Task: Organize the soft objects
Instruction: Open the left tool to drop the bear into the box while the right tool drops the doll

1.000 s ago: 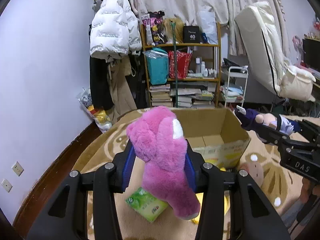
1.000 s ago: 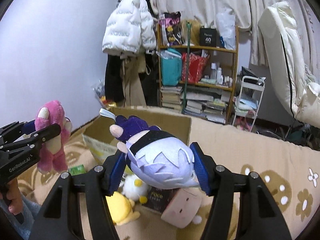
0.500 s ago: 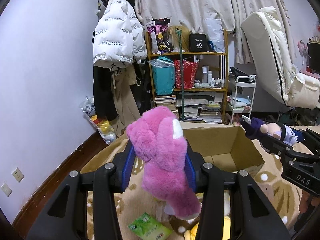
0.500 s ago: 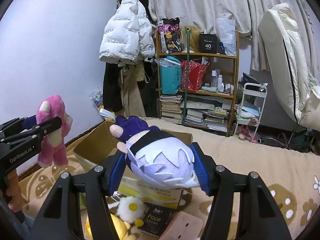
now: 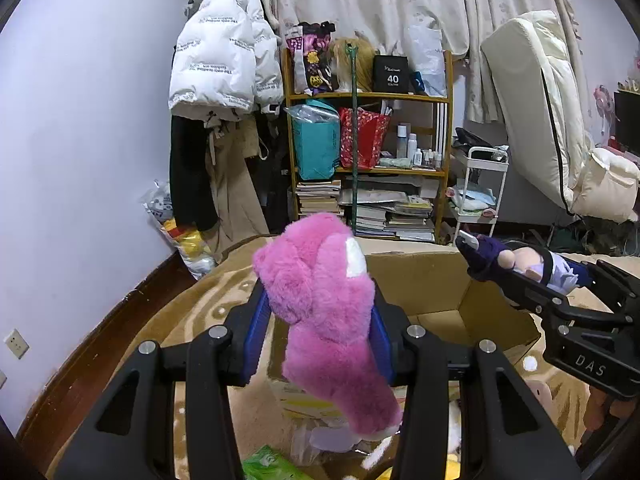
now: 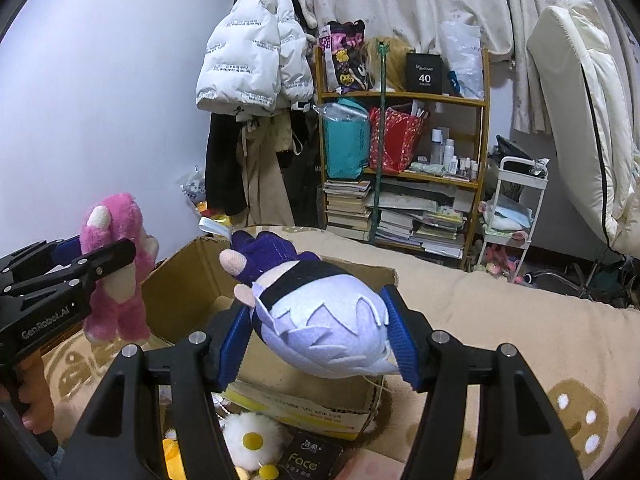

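Observation:
My left gripper [image 5: 318, 320] is shut on a pink plush bear [image 5: 324, 320], which hangs head up between the blue pads over the near left corner of an open cardboard box [image 5: 424, 280]. My right gripper [image 6: 316, 336] is shut on a doll with pale lilac hair and a purple hat [image 6: 320, 320], held lying on its side above the same cardboard box [image 6: 184, 280]. In the right wrist view the left gripper [image 6: 68, 276] with the pink bear [image 6: 120, 268] shows at the left; in the left wrist view the right gripper [image 5: 560, 300] with the doll [image 5: 520, 260] shows at the right.
The box stands on a beige patterned rug [image 6: 500, 320]. In front of it lie a white flower plush [image 6: 250, 436], a black "Face" packet [image 6: 308, 460] and a green packet [image 5: 268, 464]. Behind are a cluttered wooden shelf [image 5: 372, 160], hanging coats [image 5: 224, 80], a white trolley [image 5: 480, 188] and an upright mattress [image 5: 540, 112].
Both grippers have moved forward toward the box with their toys still gripped; the box now sits closer and lower in both views, and the loose items on the rug have slid toward the bottom edge.

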`<state>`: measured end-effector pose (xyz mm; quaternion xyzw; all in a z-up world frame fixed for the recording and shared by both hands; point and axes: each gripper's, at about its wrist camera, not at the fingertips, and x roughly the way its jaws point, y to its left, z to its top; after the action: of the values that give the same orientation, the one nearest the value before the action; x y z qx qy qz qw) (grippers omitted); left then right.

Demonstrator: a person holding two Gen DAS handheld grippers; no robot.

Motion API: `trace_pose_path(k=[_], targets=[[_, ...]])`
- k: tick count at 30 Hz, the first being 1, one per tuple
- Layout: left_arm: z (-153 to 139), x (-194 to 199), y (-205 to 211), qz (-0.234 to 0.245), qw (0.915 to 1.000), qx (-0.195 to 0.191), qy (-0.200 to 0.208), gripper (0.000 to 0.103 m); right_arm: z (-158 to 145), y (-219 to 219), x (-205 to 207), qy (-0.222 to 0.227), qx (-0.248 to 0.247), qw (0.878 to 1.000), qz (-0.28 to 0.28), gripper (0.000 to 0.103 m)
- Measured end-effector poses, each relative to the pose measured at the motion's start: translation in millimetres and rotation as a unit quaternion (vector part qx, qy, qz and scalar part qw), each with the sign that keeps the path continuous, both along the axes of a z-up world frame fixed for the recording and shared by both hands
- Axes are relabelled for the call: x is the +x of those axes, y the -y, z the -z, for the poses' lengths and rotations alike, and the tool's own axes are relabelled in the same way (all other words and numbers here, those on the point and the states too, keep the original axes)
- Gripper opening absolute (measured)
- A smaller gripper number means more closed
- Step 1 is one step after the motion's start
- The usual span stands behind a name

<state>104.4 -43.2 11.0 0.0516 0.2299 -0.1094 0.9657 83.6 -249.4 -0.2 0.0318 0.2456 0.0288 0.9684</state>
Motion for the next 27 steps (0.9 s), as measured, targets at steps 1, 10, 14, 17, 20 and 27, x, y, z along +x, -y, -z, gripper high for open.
trace_pose_path(k=[1,10,14,17,20,27], targets=[[1.5,1.5,1.6,0.002,1.0,0.005,0.001,0.044,1.2,0.5,1.1,-0.002,0.001,1.0,-0.001,0.066],[11.8,17.7,8.8,0.014,0.9997,0.006,-0.017,0.045,15.8,5.1,11.3,-0.03,0.015,0.999,-0.005,0.066],[14.8,23.5,12.3,0.012,0.9995,0.002,-0.028,0.046,20.0,6.3,11.8,-0.037,0.016,0.999,-0.01,0.066],[16.3,25.7,12.9,0.008,0.9994,0.002,-0.034,0.052,22.0,7.9,12.8,-0.041,0.02,0.999,-0.011,0.067],[16.6,23.0,14.7,0.005,0.9995,0.013,-0.028,0.057,23.5,9.8,13.5,-0.043,0.023,0.999,-0.011,0.067],[17.7,18.3,7.8,-0.007,0.9991,0.014,-0.04,0.073,22.7,11.9,12.5,-0.044,0.025,0.999,-0.011,0.075]])
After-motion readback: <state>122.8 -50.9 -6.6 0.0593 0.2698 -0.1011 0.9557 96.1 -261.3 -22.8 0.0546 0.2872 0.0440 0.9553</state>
